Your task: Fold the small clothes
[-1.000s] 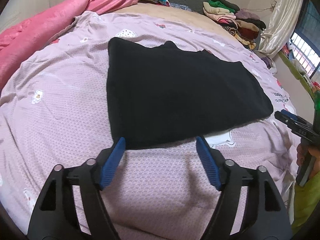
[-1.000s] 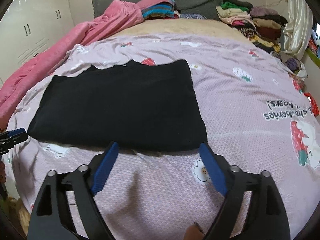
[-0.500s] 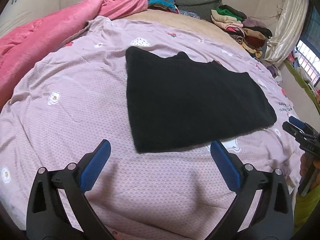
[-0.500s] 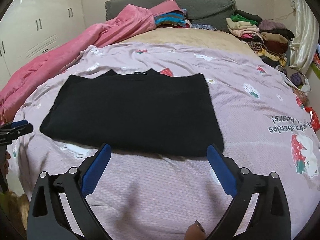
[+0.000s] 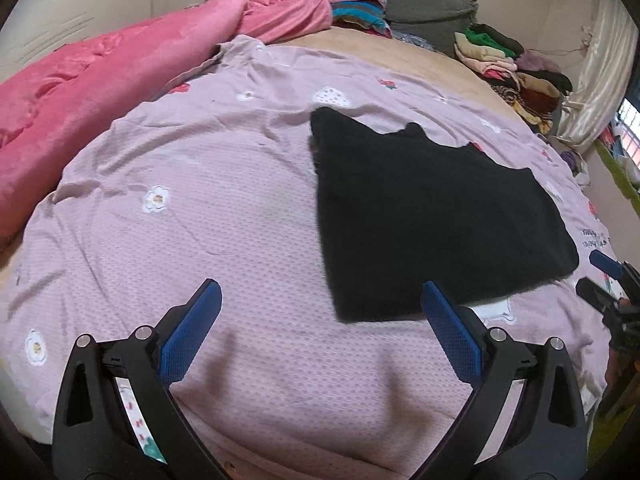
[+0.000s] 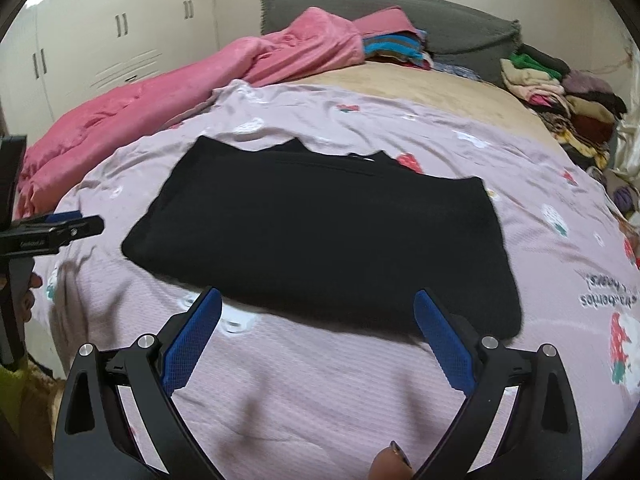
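Observation:
A black garment [image 5: 432, 220] lies folded flat on the lilac bedspread [image 5: 200, 220]; it also shows in the right wrist view [image 6: 328, 236]. My left gripper [image 5: 318, 320] is open and empty, held above the bedspread just off the garment's near left corner. My right gripper [image 6: 318, 324] is open and empty, above the garment's near edge. The right gripper shows at the right edge of the left wrist view [image 5: 604, 280]. The left gripper shows at the left edge of the right wrist view [image 6: 60, 228].
A pink quilt [image 5: 100, 72] is bunched along the bed's left side. Stacks of folded clothes [image 6: 560, 92] sit at the far right of the bed and more [image 6: 396, 48] by the grey headboard [image 6: 440, 24]. White wardrobes [image 6: 100, 40] stand at the left.
Both grippers have pulled back and up from the garment's near edge and their jaws have opened wider. The garment lies as it did.

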A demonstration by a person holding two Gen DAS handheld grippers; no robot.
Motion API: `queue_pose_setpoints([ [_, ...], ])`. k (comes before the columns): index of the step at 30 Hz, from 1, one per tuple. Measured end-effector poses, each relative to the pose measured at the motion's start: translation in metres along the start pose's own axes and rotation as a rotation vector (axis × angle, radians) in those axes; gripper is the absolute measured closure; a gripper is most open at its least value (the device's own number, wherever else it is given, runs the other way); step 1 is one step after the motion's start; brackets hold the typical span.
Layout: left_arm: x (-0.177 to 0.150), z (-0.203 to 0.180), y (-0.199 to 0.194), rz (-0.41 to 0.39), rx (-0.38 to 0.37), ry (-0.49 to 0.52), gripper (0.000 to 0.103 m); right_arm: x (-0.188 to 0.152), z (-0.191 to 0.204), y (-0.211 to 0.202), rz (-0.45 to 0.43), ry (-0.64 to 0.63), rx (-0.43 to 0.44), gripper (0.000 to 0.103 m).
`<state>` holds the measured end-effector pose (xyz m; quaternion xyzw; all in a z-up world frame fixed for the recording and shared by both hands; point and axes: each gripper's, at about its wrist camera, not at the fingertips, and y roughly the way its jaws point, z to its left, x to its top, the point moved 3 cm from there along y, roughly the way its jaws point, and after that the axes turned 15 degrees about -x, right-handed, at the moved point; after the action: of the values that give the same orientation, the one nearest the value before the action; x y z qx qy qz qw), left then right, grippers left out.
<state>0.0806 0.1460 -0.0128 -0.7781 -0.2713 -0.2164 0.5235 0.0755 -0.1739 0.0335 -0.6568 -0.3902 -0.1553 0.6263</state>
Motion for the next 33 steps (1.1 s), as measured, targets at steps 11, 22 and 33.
queue_pose_setpoints([
  [11,0.012,0.026,-0.004,-0.026,0.080,-0.027,0.010,0.009,0.056,0.002,-0.033,-0.112,0.056,0.007],
  [22,0.023,0.028,0.012,-0.011,0.113,-0.014,0.010,0.007,0.109,0.011,-0.060,-0.247,0.069,0.007],
  [33,0.044,0.020,0.040,0.009,0.138,0.037,0.010,0.001,0.138,0.033,-0.062,-0.340,0.054,0.005],
])
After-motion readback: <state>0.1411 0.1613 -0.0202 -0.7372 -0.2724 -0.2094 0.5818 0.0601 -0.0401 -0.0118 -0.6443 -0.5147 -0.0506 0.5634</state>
